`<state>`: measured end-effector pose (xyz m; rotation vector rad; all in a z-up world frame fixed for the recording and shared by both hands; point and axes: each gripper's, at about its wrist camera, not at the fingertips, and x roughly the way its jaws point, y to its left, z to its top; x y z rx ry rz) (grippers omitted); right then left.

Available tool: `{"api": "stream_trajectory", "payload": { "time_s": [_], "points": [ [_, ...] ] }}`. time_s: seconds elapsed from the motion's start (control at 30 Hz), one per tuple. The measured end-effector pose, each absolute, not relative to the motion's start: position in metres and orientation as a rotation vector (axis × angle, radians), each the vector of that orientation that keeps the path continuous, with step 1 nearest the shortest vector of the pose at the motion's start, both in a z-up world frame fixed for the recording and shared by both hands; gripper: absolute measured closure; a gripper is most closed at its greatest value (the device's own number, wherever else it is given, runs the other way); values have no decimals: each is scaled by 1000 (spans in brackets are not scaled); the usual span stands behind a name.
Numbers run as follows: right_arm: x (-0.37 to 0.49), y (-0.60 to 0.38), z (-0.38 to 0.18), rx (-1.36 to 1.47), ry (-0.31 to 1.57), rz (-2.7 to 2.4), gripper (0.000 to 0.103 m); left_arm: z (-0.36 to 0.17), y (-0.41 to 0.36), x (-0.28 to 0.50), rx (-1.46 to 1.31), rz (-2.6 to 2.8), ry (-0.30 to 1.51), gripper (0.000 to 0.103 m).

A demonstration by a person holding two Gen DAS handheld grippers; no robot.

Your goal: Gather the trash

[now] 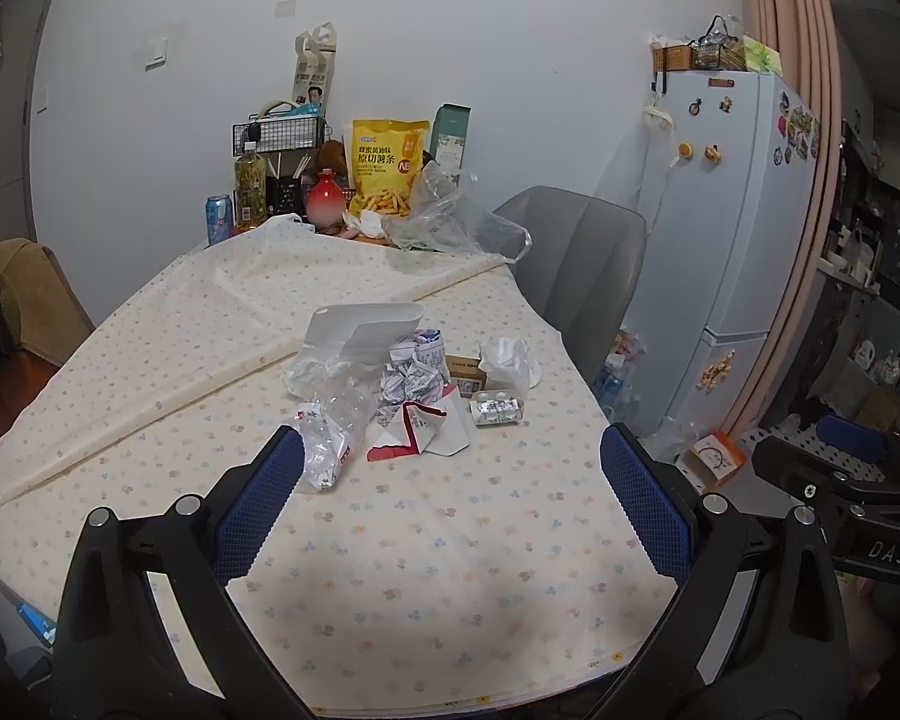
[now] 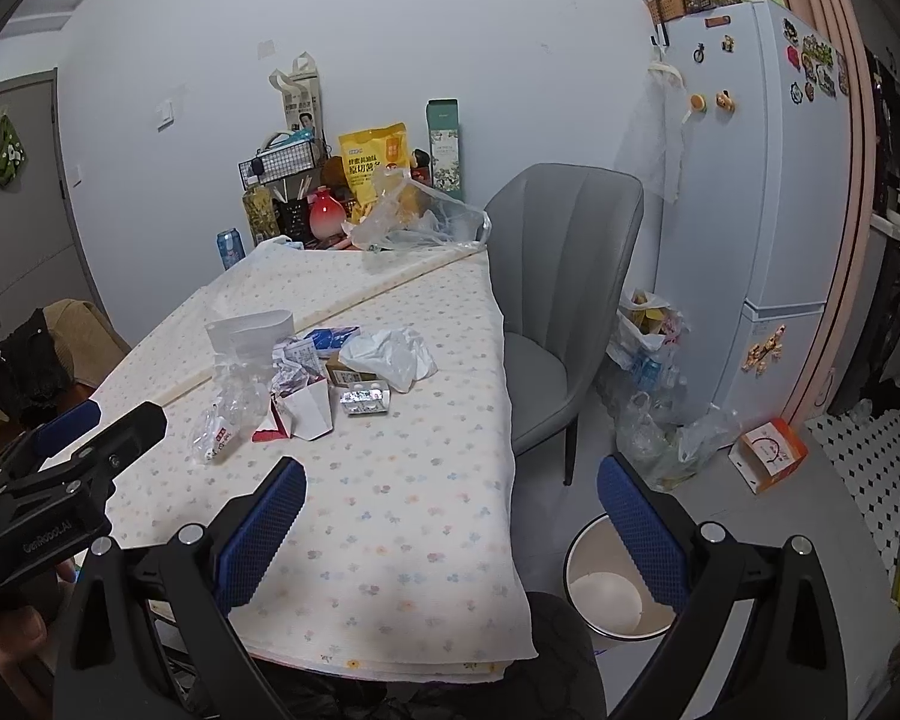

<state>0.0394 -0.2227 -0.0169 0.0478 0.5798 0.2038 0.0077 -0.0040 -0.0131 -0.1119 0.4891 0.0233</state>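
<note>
A pile of trash lies mid-table on the floral cloth [image 1: 450, 540]: a crushed clear bottle [image 1: 330, 429], crumpled printed paper [image 1: 414, 372], a torn red-and-white carton [image 1: 420, 435], a foil blister pack [image 1: 497, 409], a white crumpled bag [image 1: 510, 360] and a white pouch [image 1: 360, 330]. My left gripper [image 1: 450, 498] hovers open just short of the pile, holding nothing. My right gripper [image 2: 453, 531] is open over the table's near right corner, also holding nothing. In its view are the bottle [image 2: 225, 417], the carton [image 2: 303, 411], the blister pack [image 2: 363, 399] and a white bin [image 2: 606, 594] on the floor.
A grey chair [image 2: 564, 276] stands at the table's right side, with a fridge [image 2: 762, 180] behind it. Snacks, a can and a clear plastic bag [image 1: 450, 216] crowd the far end. Filled bags [image 2: 654, 360] and an orange box [image 2: 771, 453] sit on the floor.
</note>
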Motion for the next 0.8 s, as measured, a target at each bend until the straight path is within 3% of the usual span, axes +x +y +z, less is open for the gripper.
{"api": "stream_trajectory", "payload": {
  "time_s": [0.8],
  "points": [
    [46,-224,-24,72,589,236,8,-15,1,14,-140,27,515,5]
  ]
}}
